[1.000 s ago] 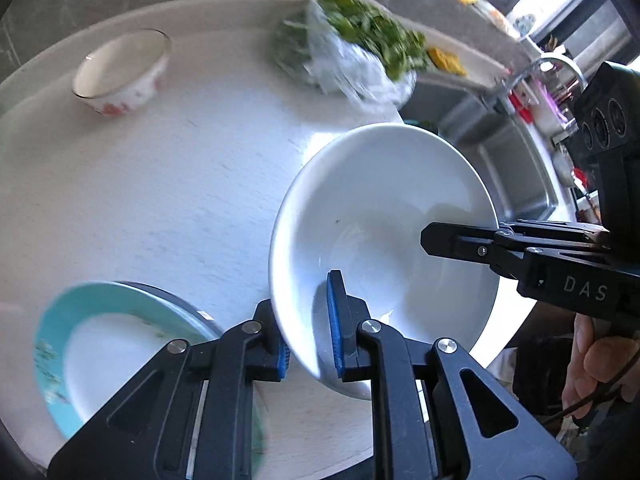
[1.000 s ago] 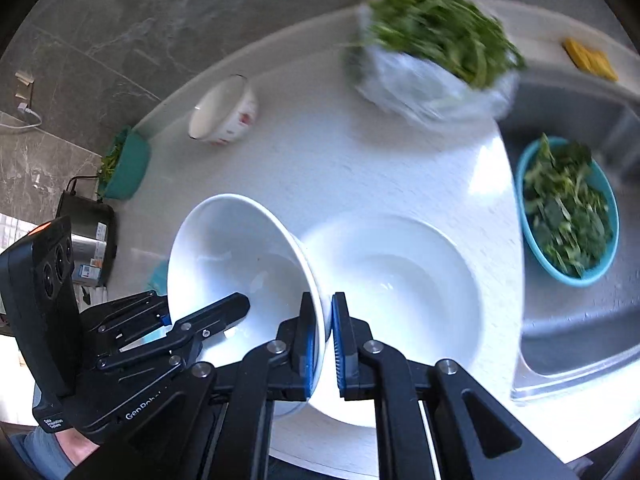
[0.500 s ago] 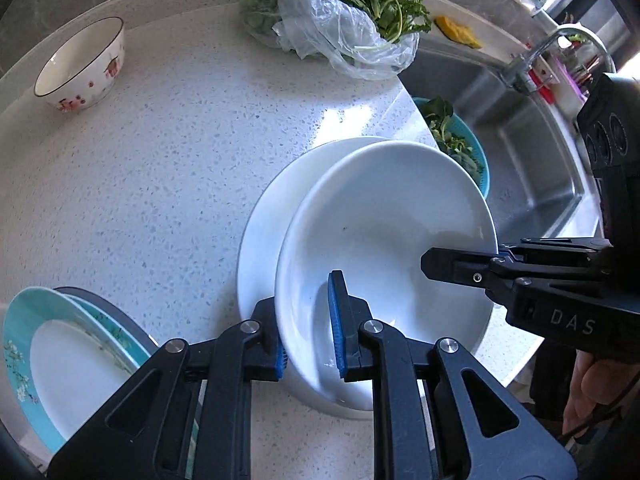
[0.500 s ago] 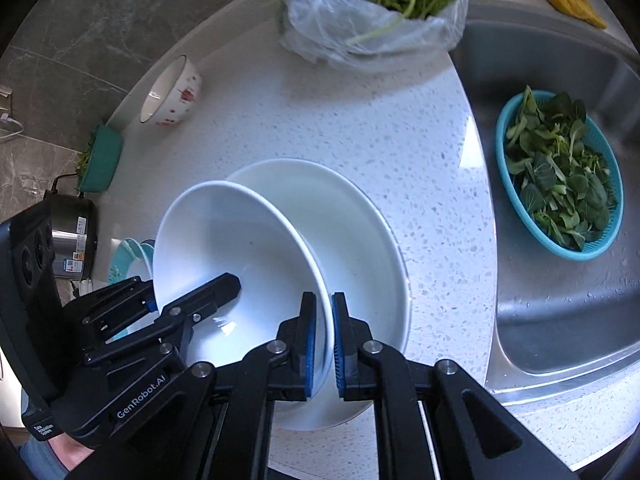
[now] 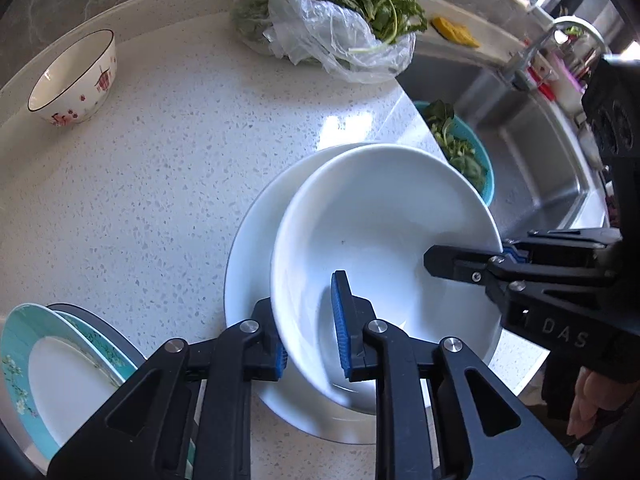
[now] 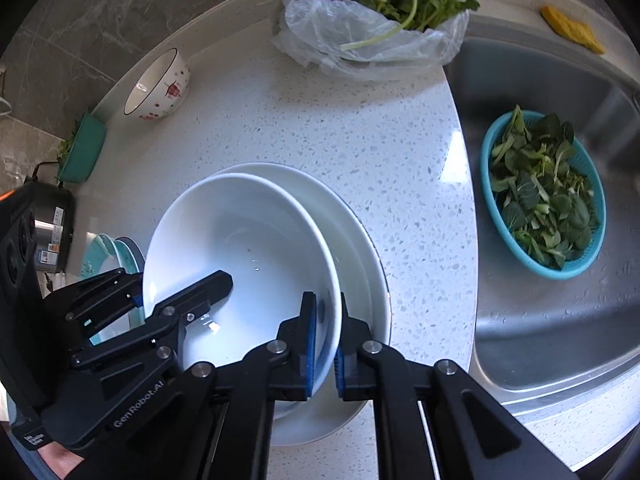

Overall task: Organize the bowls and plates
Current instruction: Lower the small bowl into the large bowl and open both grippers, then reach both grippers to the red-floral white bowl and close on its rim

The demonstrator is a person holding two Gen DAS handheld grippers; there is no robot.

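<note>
White speckled stone table (image 5: 168, 184), grey marble wall behind, steel sink (image 6: 532, 328) at its edge holding a teal basket of greens (image 6: 544, 196). Upper white bowl (image 5: 384, 248) sits tilted inside a second white bowl (image 5: 248, 264); right gripper (image 6: 324, 344) fingers clamp its rim, left gripper (image 5: 310, 332) fingers straddle the opposite rim, opening, pads just off it. Around: patterned bowl (image 5: 74, 80), bagged greens (image 5: 340, 28), teal-rimmed plates (image 5: 60, 368) cut off by the frame; cooker (image 6: 48, 232) partly hidden.
</note>
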